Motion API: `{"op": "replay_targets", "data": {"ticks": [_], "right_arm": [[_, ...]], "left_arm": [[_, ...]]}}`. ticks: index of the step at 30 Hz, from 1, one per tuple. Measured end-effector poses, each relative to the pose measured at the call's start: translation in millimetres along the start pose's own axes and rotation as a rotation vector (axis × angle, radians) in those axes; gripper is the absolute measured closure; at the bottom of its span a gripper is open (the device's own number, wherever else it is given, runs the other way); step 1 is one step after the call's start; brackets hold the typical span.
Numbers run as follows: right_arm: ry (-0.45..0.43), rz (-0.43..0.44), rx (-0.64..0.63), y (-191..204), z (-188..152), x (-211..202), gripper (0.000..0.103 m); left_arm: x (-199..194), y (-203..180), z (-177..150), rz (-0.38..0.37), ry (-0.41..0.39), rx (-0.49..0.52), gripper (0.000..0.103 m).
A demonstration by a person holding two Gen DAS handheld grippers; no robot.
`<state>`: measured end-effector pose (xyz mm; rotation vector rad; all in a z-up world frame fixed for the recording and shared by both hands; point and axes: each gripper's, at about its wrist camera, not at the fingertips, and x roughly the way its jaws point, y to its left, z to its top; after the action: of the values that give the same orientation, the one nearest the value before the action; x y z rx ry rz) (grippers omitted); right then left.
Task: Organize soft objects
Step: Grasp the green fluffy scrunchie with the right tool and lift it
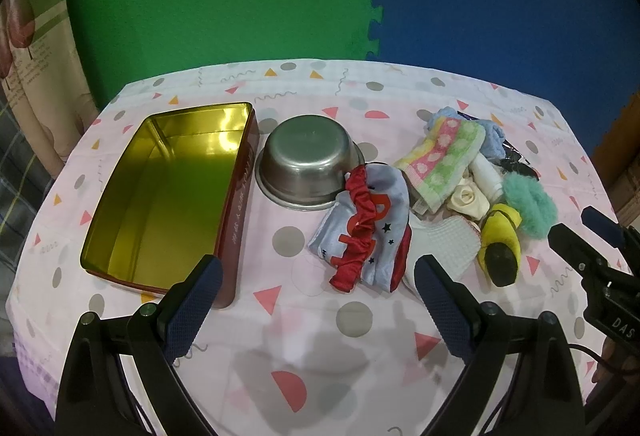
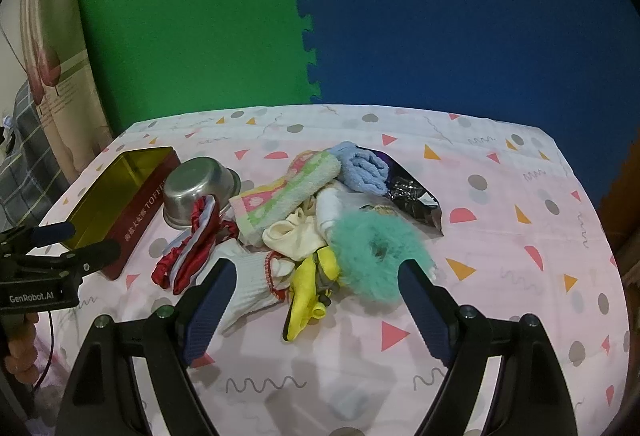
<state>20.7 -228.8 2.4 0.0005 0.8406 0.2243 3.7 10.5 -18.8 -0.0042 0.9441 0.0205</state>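
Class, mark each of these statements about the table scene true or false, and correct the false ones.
1. The tin is empty. True.
2. The steel bowl stands between the tin and the pile of soft things. True.
3. The left claw is shut on the red scrunchie. False: its jaws are open and hold nothing; the scrunchie lies on a pale blue cloth.
4. The teal fluffy scrunchie already lies in the tin. False: it is on the table in the pile.
5. The right claw is open, in front of the pile. True.
6. The bowl holds a blue towel. False: the towel lies at the far side of the pile.
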Motion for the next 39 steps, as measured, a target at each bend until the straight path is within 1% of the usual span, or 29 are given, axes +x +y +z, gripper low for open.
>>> {"op": "replay_targets", "data": {"ticks": [9, 20, 25, 29, 33, 35, 37, 39], "right_arm": [[0.005, -0.011, 0.01, -3, 0, 5, 0.017], [0.044, -0.044, 0.002, -14, -6, 20, 0.018], [0.039, -0.062, 0.029, -24, -6, 25, 0.018], [0.034, -0.084, 0.026, -30, -4, 29, 0.018], [0.036, -0.088, 0.03, -34, -2, 34, 0.018], [0.038, -0.091, 0.029, -35, -2, 37, 0.022], [0.04, -0.093, 0.034, -38, -1, 41, 0.032], [0.048, -0.094, 0.041, -41, 0, 47, 0.033]], "left_arm": [[4, -1, -1, 0.001, 0.008, 0.001, 0.007], [15, 0, 1, 0.007, 0.032, 0.005, 0.007], [21, 1, 3, 0.014, 0.046, 0.005, 0.007], [25, 1, 4, 0.019, 0.055, 0.006, 0.007], [30, 0, 4, 0.023, 0.061, 0.006, 0.007], [32, 2, 4, 0.023, 0.065, 0.006, 0.007], [34, 2, 5, 0.027, 0.069, 0.006, 0.007], [36, 3, 5, 0.029, 0.073, 0.007, 0.007]]}}
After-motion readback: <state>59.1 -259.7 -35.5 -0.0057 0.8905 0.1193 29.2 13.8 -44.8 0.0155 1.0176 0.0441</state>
